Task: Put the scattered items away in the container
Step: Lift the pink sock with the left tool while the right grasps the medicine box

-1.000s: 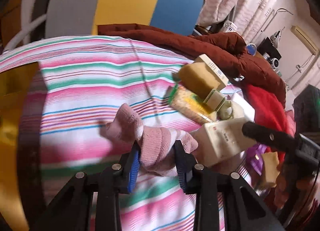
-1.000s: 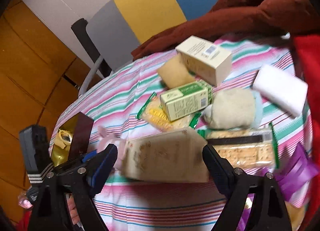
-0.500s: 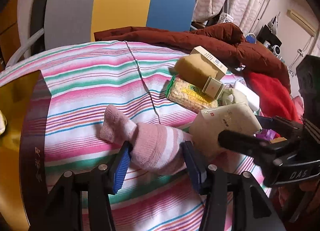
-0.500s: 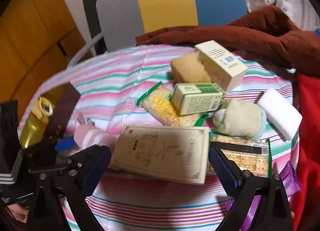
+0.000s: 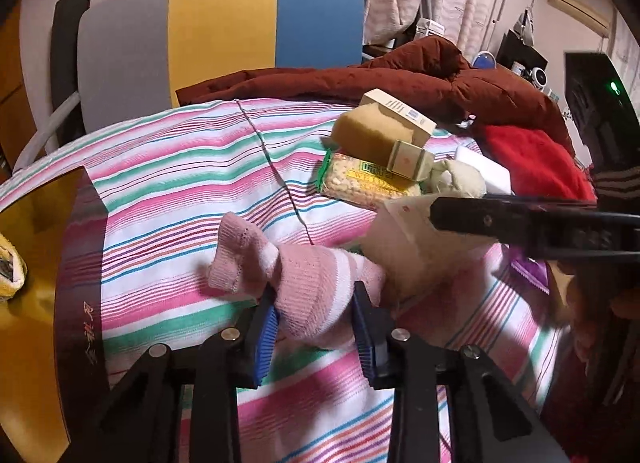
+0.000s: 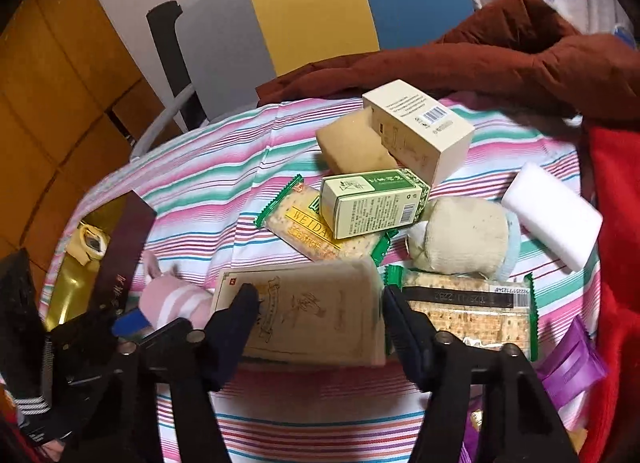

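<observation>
So your left gripper (image 5: 314, 333) is clamped on the pink sock (image 5: 308, 283) and your right gripper (image 6: 320, 327) pinches the beige flat box (image 6: 304, 315), both just beside the gold container (image 5: 32, 263) at the cloth's edge. Only one yellow item (image 6: 90, 241) lies in that container; beyond it the sponge (image 6: 352, 147), cartons, cracker packs, cream sock (image 6: 464, 239) and white block (image 6: 552, 215) are left.

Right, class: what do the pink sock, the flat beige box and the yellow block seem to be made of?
Pink sock: soft knitted fabric, matte; ribbed stitches show and it bunches between the left gripper fingers.
Flat beige box: printed cardboard, probably; crisp edges, dull sheen.
Yellow block: looks like foam sponge; porous, matte, rounded corners.
</observation>
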Tool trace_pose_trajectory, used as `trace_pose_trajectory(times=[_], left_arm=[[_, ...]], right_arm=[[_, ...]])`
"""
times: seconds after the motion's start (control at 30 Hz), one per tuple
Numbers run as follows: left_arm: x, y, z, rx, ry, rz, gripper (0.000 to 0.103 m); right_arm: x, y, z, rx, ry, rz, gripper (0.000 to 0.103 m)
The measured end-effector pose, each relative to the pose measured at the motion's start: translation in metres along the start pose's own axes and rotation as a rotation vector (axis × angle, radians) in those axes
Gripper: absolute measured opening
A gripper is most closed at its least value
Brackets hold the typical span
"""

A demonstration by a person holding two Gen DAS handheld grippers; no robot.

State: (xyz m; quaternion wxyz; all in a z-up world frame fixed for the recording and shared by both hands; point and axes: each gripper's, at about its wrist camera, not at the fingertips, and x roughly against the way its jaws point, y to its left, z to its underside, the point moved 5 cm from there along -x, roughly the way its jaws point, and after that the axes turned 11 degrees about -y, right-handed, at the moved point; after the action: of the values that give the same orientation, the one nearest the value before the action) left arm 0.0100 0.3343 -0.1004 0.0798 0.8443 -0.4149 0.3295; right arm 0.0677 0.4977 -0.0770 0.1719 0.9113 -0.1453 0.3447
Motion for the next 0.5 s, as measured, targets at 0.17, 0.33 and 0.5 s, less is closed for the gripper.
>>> trace_pose_trajectory(times=[0.17,0.33,0.5], left_arm=[[0.012,0.001,0.009,0.027,-0.005,0.004,0.034],[0.029,0.006,0.016,0.048,-0.013,0.0,0.034],[0.044,0.012,0.022,0.07,-0.011,0.009,0.034]], right_arm=[[0.001,0.024,0.006,0.138,0.004,-0.022,0.103],[0.003,0.037,0.021,0.105,0.099,-0.15,0.103],[0.031,0.044,0.017,0.078,0.054,-0.224,0.103]])
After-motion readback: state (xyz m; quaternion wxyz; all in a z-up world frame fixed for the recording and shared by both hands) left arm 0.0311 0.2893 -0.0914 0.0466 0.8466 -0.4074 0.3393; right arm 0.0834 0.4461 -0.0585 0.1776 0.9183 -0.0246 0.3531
